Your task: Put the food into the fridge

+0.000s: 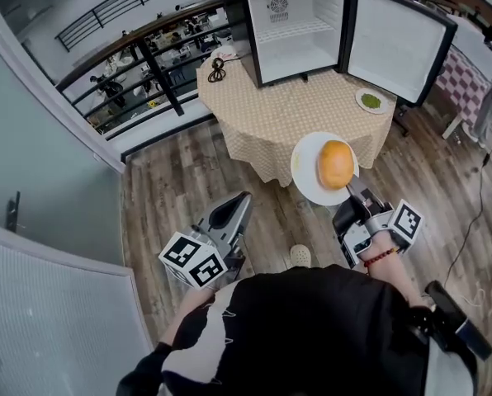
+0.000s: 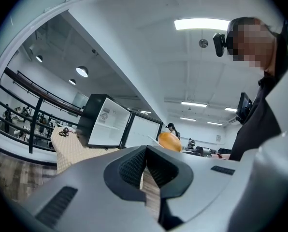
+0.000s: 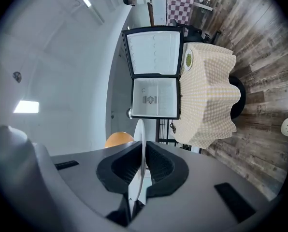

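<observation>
Head view, looking steeply down at a wood floor: on the near left, the left gripper (image 1: 243, 201) hangs with its jaws closed together and nothing between them. Farther off, toward the middle, a round table (image 1: 271, 118) under a checked cloth carries a small fridge (image 1: 300, 7) with its door (image 1: 399, 44) swung wide to the right. Its white shelves are bare, so no food is inside yet. Nearer, right of centre, a white plate (image 1: 305, 176) with a round orange-brown bun (image 1: 335, 164) is held in the air, short of the table. The right gripper (image 1: 351, 185) pinches the plate's near rim, jaws almost closed on the thin edge. At the table's right edge sits a small dish of green food (image 1: 371, 101), also not yet stored. The task looks barely begun.
</observation>
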